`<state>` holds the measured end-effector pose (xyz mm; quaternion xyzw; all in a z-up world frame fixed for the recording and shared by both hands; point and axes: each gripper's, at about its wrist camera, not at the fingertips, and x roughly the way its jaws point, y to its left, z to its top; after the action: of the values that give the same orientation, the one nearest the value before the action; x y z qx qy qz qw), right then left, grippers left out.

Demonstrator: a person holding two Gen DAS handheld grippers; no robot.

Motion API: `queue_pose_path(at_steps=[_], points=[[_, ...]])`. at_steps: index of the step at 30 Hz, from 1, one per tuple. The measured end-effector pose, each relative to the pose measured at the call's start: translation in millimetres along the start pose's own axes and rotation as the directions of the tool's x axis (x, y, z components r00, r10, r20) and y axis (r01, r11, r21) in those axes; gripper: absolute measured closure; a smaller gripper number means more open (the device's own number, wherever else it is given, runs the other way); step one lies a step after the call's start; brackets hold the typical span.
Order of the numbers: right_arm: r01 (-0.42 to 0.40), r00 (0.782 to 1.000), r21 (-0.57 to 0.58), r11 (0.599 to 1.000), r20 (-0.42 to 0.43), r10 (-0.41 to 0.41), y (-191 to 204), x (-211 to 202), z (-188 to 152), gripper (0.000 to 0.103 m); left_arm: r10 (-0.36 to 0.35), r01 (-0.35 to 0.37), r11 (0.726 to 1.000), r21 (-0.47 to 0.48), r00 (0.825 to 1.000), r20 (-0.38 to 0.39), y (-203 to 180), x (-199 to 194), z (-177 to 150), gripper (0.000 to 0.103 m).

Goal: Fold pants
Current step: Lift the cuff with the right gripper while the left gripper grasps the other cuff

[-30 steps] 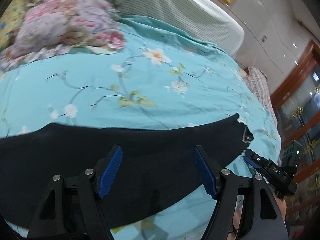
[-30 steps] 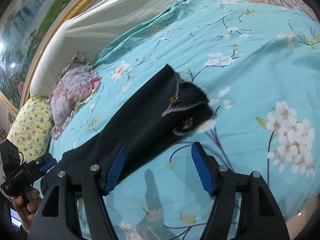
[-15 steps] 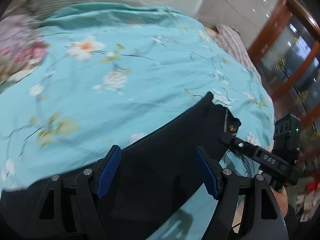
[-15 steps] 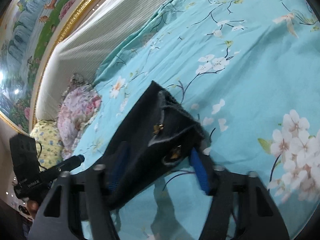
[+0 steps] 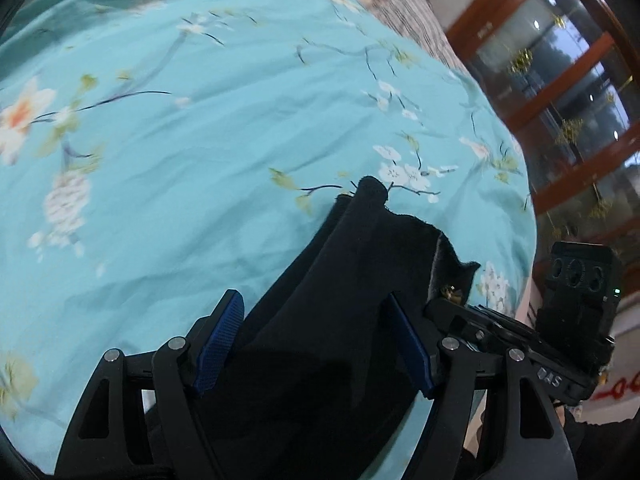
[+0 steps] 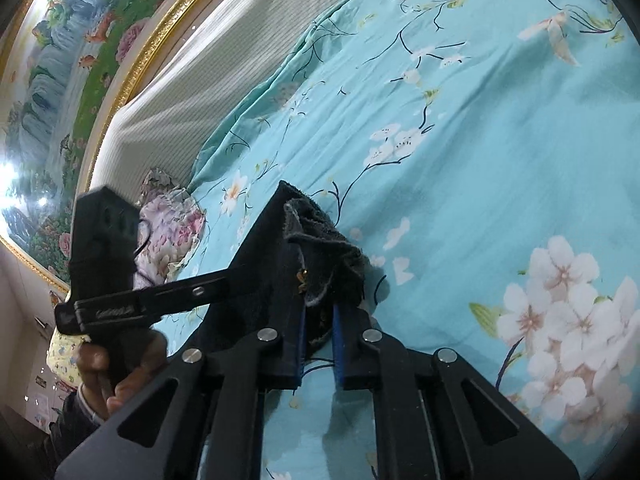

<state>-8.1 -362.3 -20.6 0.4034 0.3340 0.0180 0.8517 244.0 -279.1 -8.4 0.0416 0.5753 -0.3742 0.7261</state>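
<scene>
Right gripper (image 6: 318, 344) jaws nearly together, just finished closing, blue pads pinching the waistband end of the black pants (image 6: 280, 264); cloth bunches up above the pads, a small brass button or rivet showing in the folds. Left gripper (image 5: 316, 344) jaws wide, have eased in slightly, pads not pressing on anything; pants fabric runs between and under them, a raised fold of it standing up in the gap. Pants (image 5: 352, 280) lie on the turquoise flowered bedspread (image 5: 200, 140), near its front edge, waist end crumpled and lifted where the right gripper has it, grey lining turned out at the top. In the left wrist view the right gripper shows at the right edge as a black bar with a camera block, just beside the waist end. In the right wrist view the left gripper (image 6: 224, 286) reaches in from the left, its tip over the dark cloth; contact there can't be told. A hand (image 6: 120, 364) wraps its handle, with a dark sleeve below. Beyond the pants: flowered pink pillow (image 6: 172, 224) and a yellow one under it at the bedspread's far left, pale ribbed headboard (image 6: 224, 52), gold-framed landscape painting (image 6: 80, 40) behind. Other side: striped cloth (image 5: 416, 20) past the bed's far edge, wood-framed glass doors (image 5: 560, 92).
</scene>
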Motion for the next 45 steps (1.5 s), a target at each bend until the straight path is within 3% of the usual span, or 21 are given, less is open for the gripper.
queue_pose_path(at_steps=[2,4,6,9,18,22,29,36,45], points=[[-0.005,1.0,0.004,1.0,-0.001,0.005,-0.7,-0.2,-0.1,0.091,-0.007,0.007,1.0,0.013,1.0,-0.014,-1.8,9.6,6.1,0.034],[-0.007,1.0,0.005,1.0,-0.008,0.007,-1.4,0.7,-0.1,0.091,-0.022,0.022,0.999,0.034,1.0,-0.011,-5.0,12.3,11.4,0.047],[-0.01,1.0,0.008,1.0,-0.011,0.01,-2.7,0.6,0.1,0.091,-0.052,0.053,0.998,0.036,0.999,-0.009,-5.7,11.1,14.1,0.08],[-0.019,1.0,0.012,1.0,-0.014,0.019,-1.4,0.6,0.1,0.091,-0.061,0.06,0.997,0.046,0.998,0.02,-10.2,4.4,12.4,0.09],[-0.127,0.992,-0.061,0.99,-0.001,0.127,34.0,-13.6,2.5,0.091,-0.085,0.077,0.996,0.054,0.981,0.173,-15.6,-63.6,-14.8,0.092],[-0.242,0.97,-0.083,0.967,-0.017,0.241,54.9,-17.5,1.9,0.091,-0.089,0.078,0.995,0.055,0.968,0.233,-11.2,-97.1,-32.9,0.092],[-0.355,0.935,-0.14,0.924,-0.079,0.347,99.1,-11.2,-11.7,0.091,-0.072,0.077,0.997,-0.005,0.945,0.32,6.9,-143.6,-71.3,0.092],[-0.409,0.908,-0.151,0.9,-0.163,0.386,129.4,7.7,-33.1,0.091,-0.052,0.08,0.995,-0.061,0.93,0.365,29.7,-160.1,-109.6,0.092],[-0.419,0.886,-0.144,0.897,-0.28,0.369,150.2,49.9,-66.8,0.091,-0.041,0.122,0.976,-0.183,0.918,0.394,80.1,-162.2,-163.2,0.092]])
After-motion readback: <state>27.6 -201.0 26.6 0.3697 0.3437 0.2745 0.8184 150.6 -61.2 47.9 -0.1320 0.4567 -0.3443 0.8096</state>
